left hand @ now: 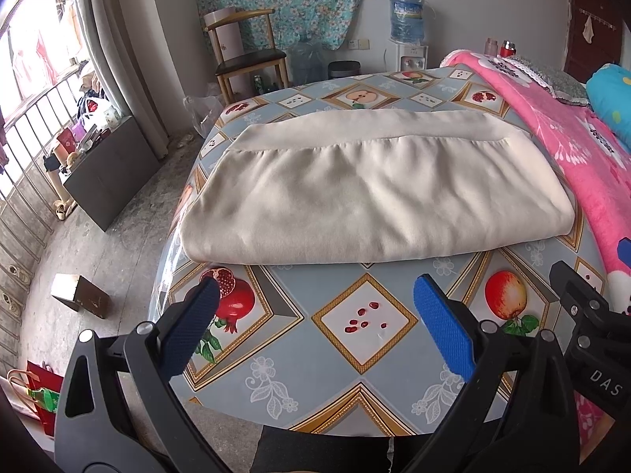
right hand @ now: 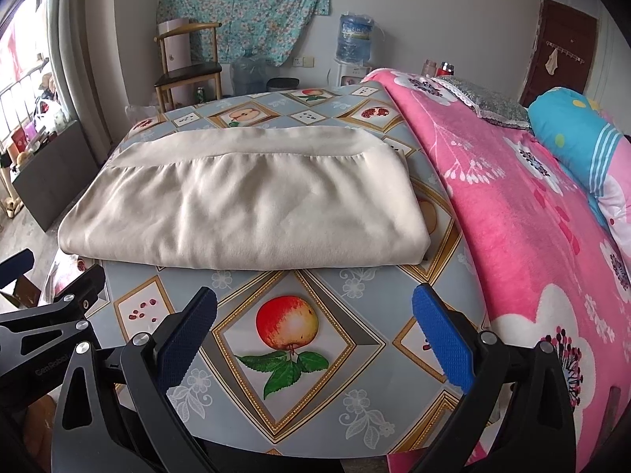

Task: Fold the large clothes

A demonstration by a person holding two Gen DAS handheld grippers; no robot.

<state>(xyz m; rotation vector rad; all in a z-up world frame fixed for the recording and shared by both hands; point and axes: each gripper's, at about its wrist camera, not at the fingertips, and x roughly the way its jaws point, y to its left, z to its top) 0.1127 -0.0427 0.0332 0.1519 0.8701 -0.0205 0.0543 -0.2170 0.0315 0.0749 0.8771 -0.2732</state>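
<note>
Left gripper (left hand: 315,315): jaws wide apart, holding nothing, above the table (left hand: 366,358).
Garment (left hand: 374,197): cream, folded flat mid-table, beyond both grippers.
Right gripper (right hand: 315,315): spread wide, empty.
Risk: a one-layer pinch could pull the fold apart; the left edge overhangs and could slide off.

Cream garment (left hand: 374,193), folded into a flat rectangle, waistband at far edge, lying on the worktop (left hand: 366,354).

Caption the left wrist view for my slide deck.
Open left gripper hovers before a folded cream garment on the fruit-print table.
</note>
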